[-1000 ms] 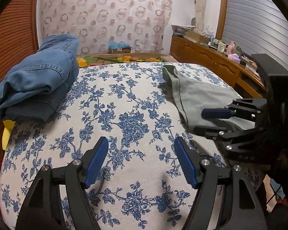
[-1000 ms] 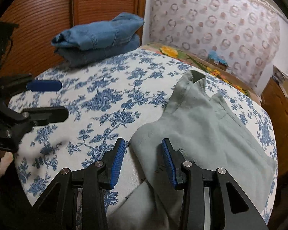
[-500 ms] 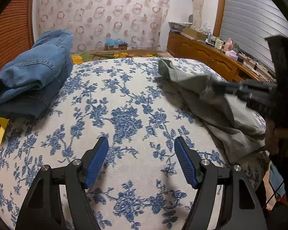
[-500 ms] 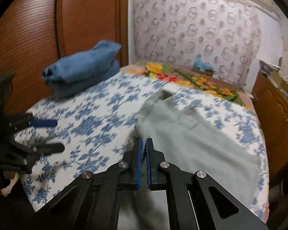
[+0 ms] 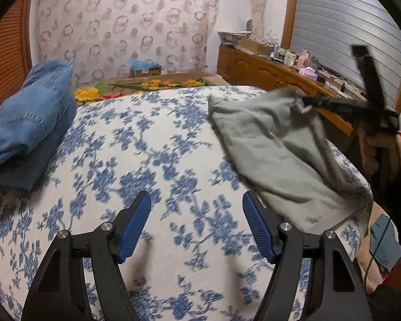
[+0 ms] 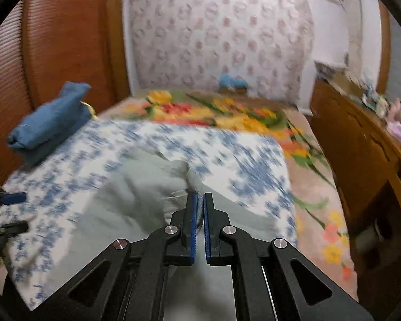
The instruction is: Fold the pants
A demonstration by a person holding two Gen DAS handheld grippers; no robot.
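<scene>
- Pants (image 5: 275,149) lie on the bed (image 5: 152,165), along its right edge.
- Folded jeans (image 5: 26,123) sit at the bed's far left corner.
- Dresser (image 5: 267,72) stands right of the bed.
- Box (image 5: 144,68) behind the bed.

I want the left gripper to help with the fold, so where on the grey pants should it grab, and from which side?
Probably the near hem corner of the grey pants, approached from the left gripper, whose jaws are open over the floral bedspread. That edge lies flat and free beside its right finger, while the right gripper is shut on a lifted bunch farther along, so the cloth drapes between both points.
</scene>
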